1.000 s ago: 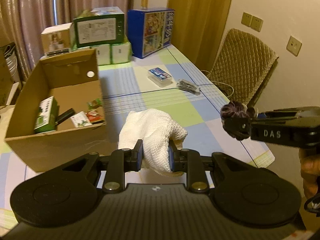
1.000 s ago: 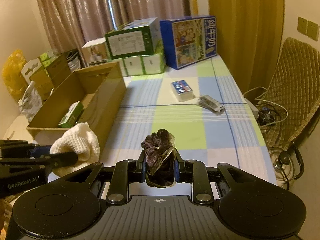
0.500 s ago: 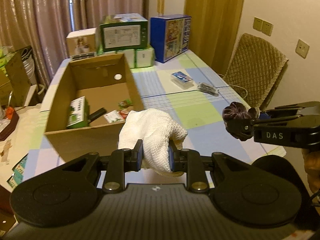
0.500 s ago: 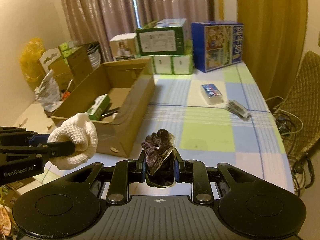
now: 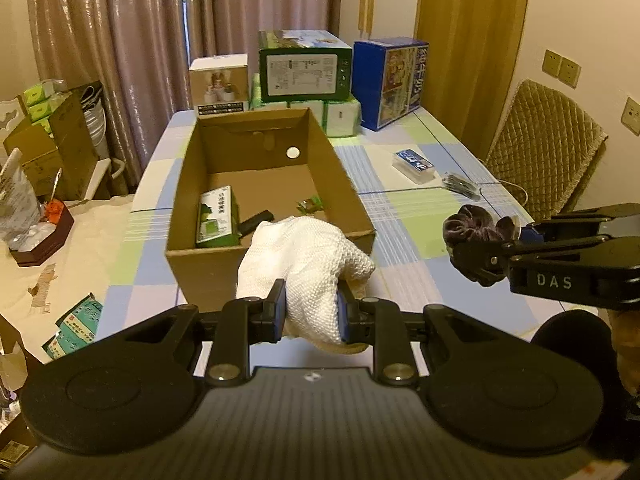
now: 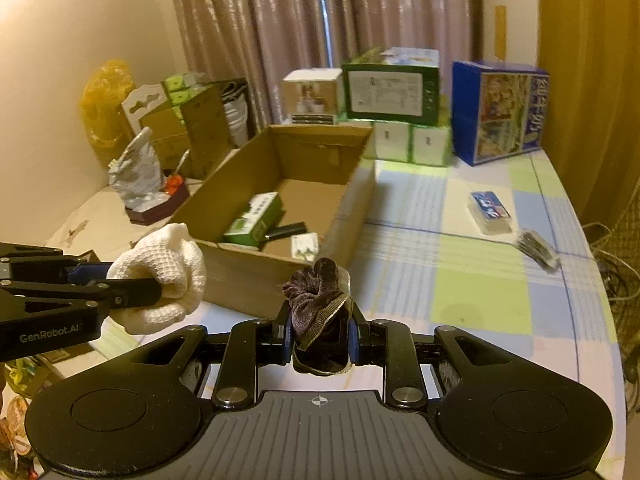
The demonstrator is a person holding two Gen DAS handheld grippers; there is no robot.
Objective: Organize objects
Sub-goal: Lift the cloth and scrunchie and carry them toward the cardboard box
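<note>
My left gripper (image 5: 311,314) is shut on a bunched white knitted cloth (image 5: 308,268), held in the air just before the near wall of an open cardboard box (image 5: 264,256). The right gripper (image 6: 319,340) is shut on a dark purple-brown scrunchie (image 6: 318,294). From the left wrist view the scrunchie (image 5: 472,236) and right gripper (image 5: 500,256) hang at the right, over the checked tablecloth (image 5: 404,216). The right wrist view has the cloth (image 6: 164,276) and left gripper (image 6: 156,288) at the left. Inside the box lie a green carton (image 5: 216,216), a black stick (image 5: 256,220) and small packets (image 5: 310,204).
A clear case with blue cards (image 5: 414,164) and a dark packet (image 5: 460,186) lie on the table's right side. Stacked green, white and blue boxes (image 5: 306,68) line the far edge. A quilted chair (image 5: 544,144) stands right; cartons and clutter (image 5: 48,148) fill the left.
Both grippers have swung left and drawn back, so the cardboard box now lies straight ahead of the left gripper. Each still grips its item as before.
</note>
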